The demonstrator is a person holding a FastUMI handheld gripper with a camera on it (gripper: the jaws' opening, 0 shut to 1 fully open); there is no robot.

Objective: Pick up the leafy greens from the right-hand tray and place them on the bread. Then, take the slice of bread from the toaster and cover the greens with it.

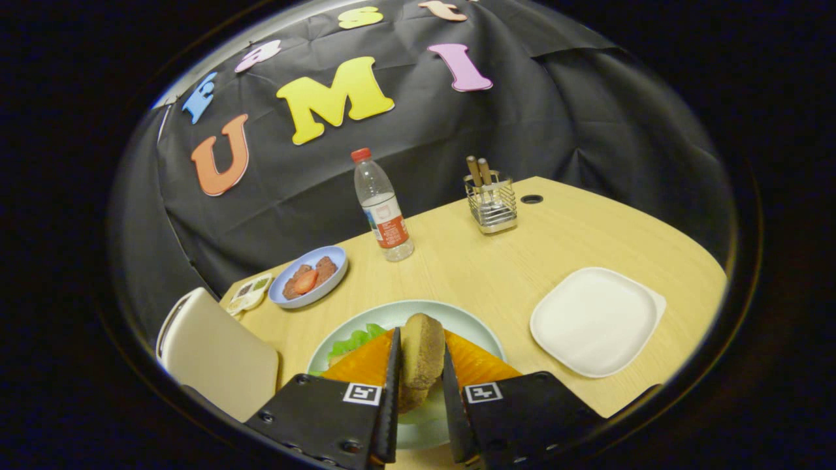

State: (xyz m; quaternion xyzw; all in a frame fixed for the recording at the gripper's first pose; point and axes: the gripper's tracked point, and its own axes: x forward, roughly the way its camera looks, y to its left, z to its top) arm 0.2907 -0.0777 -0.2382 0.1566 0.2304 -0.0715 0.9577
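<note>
Bread slice [421,359] between clamped fingers [394,365]

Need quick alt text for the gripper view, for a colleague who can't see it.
The gripper holds a bread slice upright between both fingers, above a pale green plate with leafy greens. Beyond are a white tray, water bottle and blue dish.

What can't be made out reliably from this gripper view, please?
- Bottom bread under the leafy greens: hidden by the fingers and the held bread slice in the gripper.
- Contents of the small packet beside the blue bowl: too small.
- Beige appliance: cut off by the edge, slots unseen.
</note>
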